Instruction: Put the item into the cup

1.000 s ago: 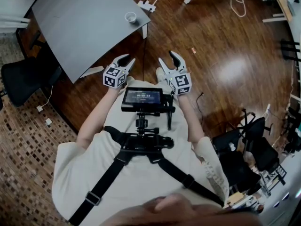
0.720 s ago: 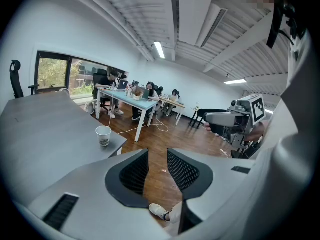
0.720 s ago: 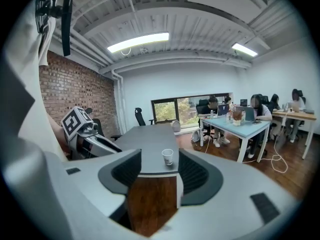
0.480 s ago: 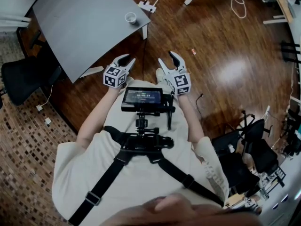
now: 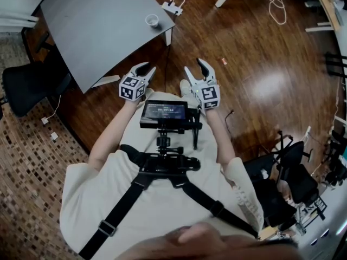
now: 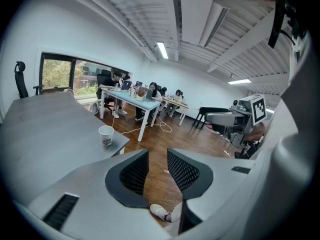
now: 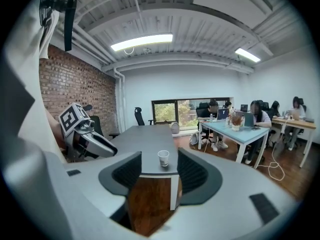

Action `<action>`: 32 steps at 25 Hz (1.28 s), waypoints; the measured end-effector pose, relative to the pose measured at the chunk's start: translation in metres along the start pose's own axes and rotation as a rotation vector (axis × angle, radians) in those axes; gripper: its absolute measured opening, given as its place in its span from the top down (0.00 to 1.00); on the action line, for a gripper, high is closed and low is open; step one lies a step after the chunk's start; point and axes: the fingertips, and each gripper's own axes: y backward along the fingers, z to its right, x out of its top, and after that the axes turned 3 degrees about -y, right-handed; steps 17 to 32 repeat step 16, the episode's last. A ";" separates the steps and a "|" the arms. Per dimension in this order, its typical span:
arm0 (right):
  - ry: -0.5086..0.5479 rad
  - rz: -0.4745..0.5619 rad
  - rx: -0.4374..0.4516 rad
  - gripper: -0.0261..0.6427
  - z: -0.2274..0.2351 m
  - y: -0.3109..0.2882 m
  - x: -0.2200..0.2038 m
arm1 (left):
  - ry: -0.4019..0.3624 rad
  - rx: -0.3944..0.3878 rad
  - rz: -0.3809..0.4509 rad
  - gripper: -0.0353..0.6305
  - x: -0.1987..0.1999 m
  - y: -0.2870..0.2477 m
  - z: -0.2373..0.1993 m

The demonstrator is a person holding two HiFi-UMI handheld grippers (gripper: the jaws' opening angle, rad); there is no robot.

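A white paper cup point(image 5: 152, 20) stands near the corner of the grey table point(image 5: 97, 31); it also shows as the cup point(image 6: 106, 135) and the cup point(image 7: 163, 158) in the two gripper views. A small reddish item point(image 5: 223, 61) lies on the wooden floor, right of the table; in the left gripper view the item point(image 6: 166, 171) shows tiny beyond the jaws. My left gripper point(image 5: 143, 69) and right gripper point(image 5: 194, 69) are held side by side in front of the person, away from the table. Both are open with nothing between their jaws.
A black office chair point(image 5: 27, 85) stands left of the table. A power strip point(image 5: 170, 7) and white cables point(image 5: 271, 4) lie on the floor behind it. More chairs and gear point(image 5: 293, 177) crowd the right. A monitor rig point(image 5: 164, 114) sits on the person's chest. People sit at far desks point(image 6: 145, 96).
The head view has shifted slightly, so the room has slid a little in the frame. Both grippers stay open in the same place.
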 end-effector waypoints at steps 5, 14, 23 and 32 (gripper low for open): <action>0.003 -0.006 0.008 0.60 0.001 0.000 -0.004 | 0.008 0.012 -0.007 0.78 -0.006 0.002 0.000; 0.003 0.000 0.017 0.60 0.022 0.013 -0.004 | 0.016 0.027 -0.011 0.78 -0.002 -0.014 0.027; -0.002 0.000 0.022 0.60 0.036 0.022 -0.007 | 0.016 0.029 -0.011 0.78 0.001 -0.021 0.037; -0.002 0.000 0.022 0.60 0.036 0.022 -0.007 | 0.016 0.029 -0.011 0.78 0.001 -0.021 0.037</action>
